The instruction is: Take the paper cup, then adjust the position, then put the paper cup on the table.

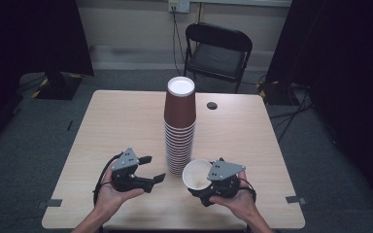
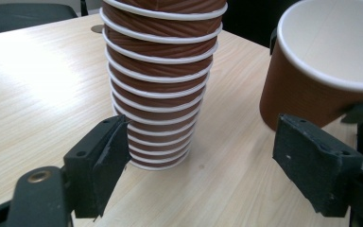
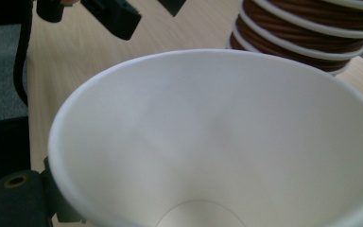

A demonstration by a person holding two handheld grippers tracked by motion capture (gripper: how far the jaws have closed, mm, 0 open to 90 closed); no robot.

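A tall stack of brown paper cups with white rims stands upside down in the middle of the wooden table. My right gripper is shut on a single brown cup, tilted with its white inside facing up and left, just right of the stack's base. From the right gripper view I look straight into that cup, and the stack is behind it. My left gripper stands open and empty to the left of the stack; the held cup shows beyond its right jaw.
A black folding chair stands beyond the table's far edge. A round black cable hole sits in the tabletop right of the stack. Dark curtains hang at both sides, with cables on the grey floor.
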